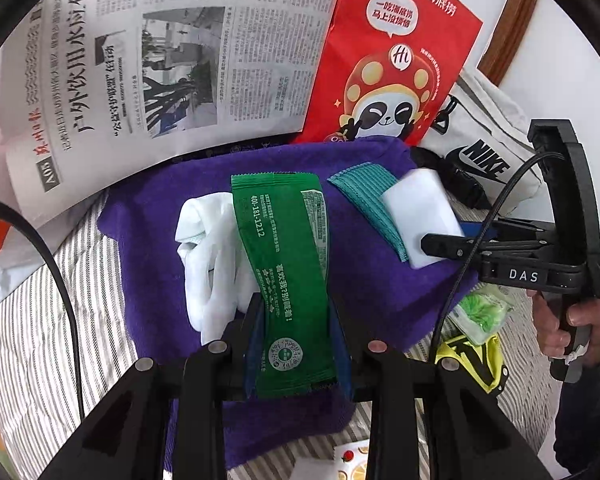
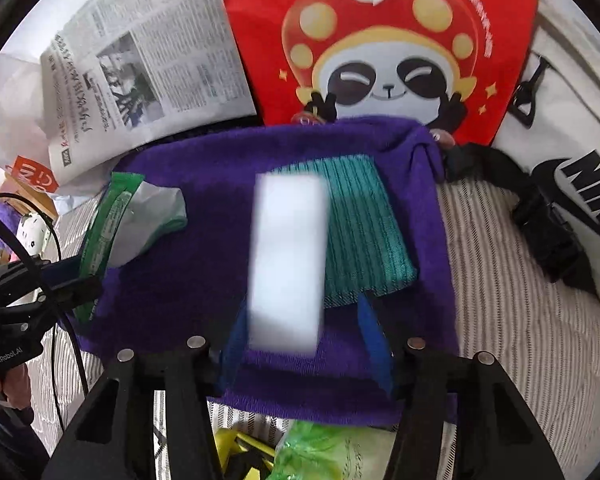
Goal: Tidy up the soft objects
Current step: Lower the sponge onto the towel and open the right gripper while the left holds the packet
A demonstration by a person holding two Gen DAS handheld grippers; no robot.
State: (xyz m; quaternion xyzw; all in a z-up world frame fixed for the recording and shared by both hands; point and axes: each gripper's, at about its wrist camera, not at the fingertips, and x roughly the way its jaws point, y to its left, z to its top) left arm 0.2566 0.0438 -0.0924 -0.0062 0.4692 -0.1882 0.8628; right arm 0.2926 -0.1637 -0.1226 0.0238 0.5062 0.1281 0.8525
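Purple towelling fills the middle of both views: a folded purple towel lies on the striped bedding and serves as the collecting spot. The left gripper pinches a green sachet by its lower end, the packet hanging over a crumpled white cloth at centre left of the towel. The right gripper has a white block between its blue fingers; that block is smeared by blur, and I cannot tell whether the pads press on it or it is already loose, though a gap seems to show on the right side. A teal ribbed cloth lies just beside it, toward the upper right of the towel.

To do this step well, set each piece flat on bare purple, the block clear of the teal cloth, the sachet beside the white cloth and not across it.

Room is tight. The towel's far edge meets a red panda bag and a newspaper; a white Nike bag and black strap crowd the right. Loose green packets sit off the near edge.
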